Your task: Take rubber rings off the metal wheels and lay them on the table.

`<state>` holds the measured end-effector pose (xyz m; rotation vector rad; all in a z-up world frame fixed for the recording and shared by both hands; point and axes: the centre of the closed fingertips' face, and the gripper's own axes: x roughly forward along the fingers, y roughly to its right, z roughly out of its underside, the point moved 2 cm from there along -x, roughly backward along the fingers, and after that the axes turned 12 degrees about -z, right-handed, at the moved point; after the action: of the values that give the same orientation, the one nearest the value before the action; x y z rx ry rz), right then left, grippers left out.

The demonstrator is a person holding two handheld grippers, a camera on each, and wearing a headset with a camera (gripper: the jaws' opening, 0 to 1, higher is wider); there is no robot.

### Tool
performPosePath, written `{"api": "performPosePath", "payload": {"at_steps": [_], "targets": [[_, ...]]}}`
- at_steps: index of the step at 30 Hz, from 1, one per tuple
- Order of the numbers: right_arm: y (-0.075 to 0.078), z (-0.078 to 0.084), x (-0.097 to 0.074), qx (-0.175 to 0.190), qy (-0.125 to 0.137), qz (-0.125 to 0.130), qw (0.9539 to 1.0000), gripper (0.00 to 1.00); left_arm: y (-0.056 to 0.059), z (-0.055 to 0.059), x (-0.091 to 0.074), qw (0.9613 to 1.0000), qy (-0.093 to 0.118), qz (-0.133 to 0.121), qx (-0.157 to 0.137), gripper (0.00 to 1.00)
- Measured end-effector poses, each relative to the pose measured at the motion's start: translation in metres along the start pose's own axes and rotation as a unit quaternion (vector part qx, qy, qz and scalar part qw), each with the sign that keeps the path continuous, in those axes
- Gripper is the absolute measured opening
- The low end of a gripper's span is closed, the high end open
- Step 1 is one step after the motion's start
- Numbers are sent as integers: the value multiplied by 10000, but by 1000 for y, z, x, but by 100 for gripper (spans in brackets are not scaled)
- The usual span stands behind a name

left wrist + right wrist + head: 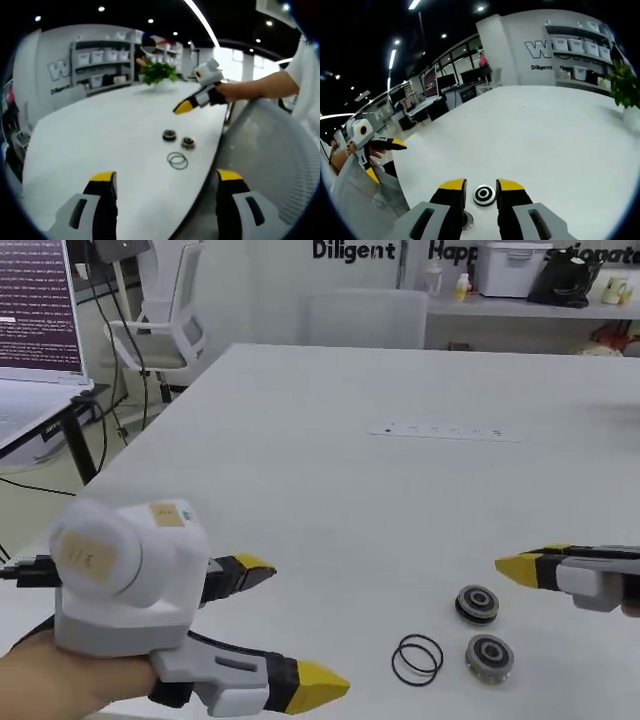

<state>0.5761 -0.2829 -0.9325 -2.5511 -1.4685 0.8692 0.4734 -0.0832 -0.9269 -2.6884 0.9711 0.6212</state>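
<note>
Left gripper (290,626) is nearest, at the near left of the rubber rings (417,658). It is held off the table with its jaws spread wide and nothing in them. My guess is it's parked clear of the work, ready to steady a wheel if needed.

The rubber rings are two thin black loops, overlapping, lying flat on the table (330,450) close to its front edge. They look already pulled off and laid down where the task wants them.

Near wheel (489,655) lies flat just right of the rings, apart from them. Far wheel (477,603) is right of the rings and a bit beyond, just beside the near wheel. I can't tell if the two touch. The far wheel's rim looks black, but I can't tell if either wheel has a ring on.

Right gripper (481,184) is beyond and right of the rings, on the far wheel's side. Its jaws are parted about a wheel's width and empty. It is probably lining up on a wheel for the next grab.

View differences:
- **Right gripper view:** One wheel sits in the gap past its jaw tips. A second wheel is half hidden under one jaw. I can't tell which wheel is which.
- **Left gripper view:** The right gripper is up in the air, clear above both wheels, on a person's arm (255,87). The head view leaves that height unclear. This view also puts the rings nearer the table edge than the wheels.
- **Head view:** Best view of the overlap between the rings.
</note>
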Motion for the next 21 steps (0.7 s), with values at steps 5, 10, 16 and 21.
{"api": "performPosePath", "payload": {"at_steps": [5, 10, 16, 21], "targets": [[6, 0, -2, 21, -6, 84, 10000, 21, 1, 0, 1, 10000, -20, 26, 26, 81], [11, -6, -5, 17, 126, 130, 9998, 20, -2, -6, 2, 9999, 115, 39, -57, 79], [19, 0, -7, 76, 93, 129, 9998, 21, 7, -9, 5, 9994, 63, 268, 232, 80], [23, 3, -14, 278, 173, 79, 9994, 21, 7, -26, 11, 9984, 27, 340, 441, 81]]}}
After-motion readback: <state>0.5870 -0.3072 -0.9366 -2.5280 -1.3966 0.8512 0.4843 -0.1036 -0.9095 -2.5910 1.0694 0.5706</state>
